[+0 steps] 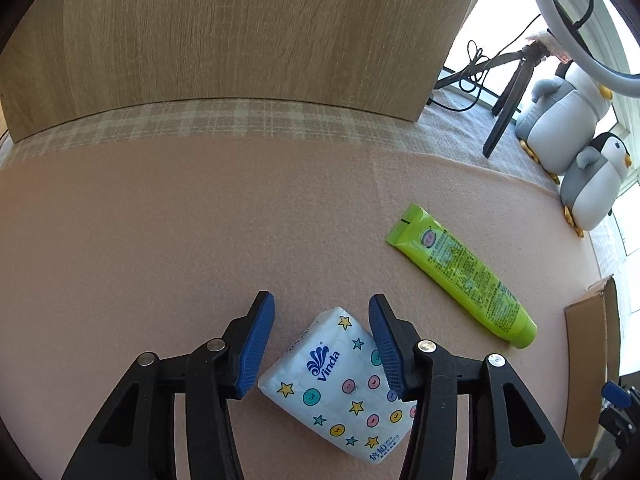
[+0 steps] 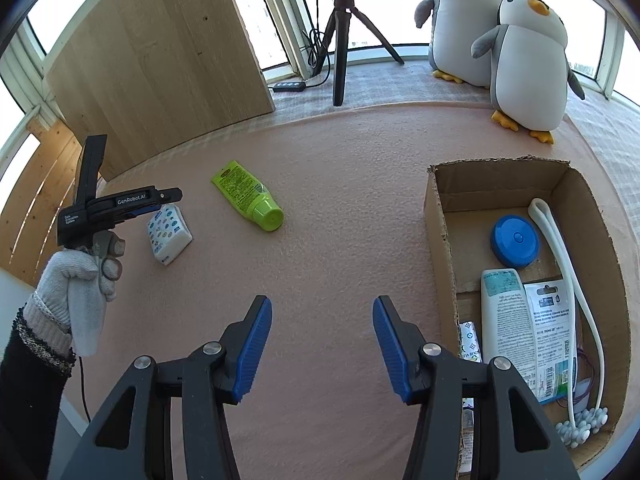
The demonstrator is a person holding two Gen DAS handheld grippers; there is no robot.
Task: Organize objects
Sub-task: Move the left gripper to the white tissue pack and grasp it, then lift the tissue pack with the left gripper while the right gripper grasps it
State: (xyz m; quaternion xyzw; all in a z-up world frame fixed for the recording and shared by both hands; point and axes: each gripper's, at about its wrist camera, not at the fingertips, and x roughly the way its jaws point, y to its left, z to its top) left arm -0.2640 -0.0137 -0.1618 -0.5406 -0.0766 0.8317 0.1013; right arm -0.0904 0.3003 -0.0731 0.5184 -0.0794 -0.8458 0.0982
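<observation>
On the pink mat, near left: tissue pack (image 1: 340, 384), white with stars and dots, between the left gripper (image 1: 322, 344) pads; right pad overlaps it, left pad clear. Contact uncertain. Right gripper (image 2: 322, 350) open, empty. Only the right view shows the cardboard box (image 2: 436, 216).
</observation>
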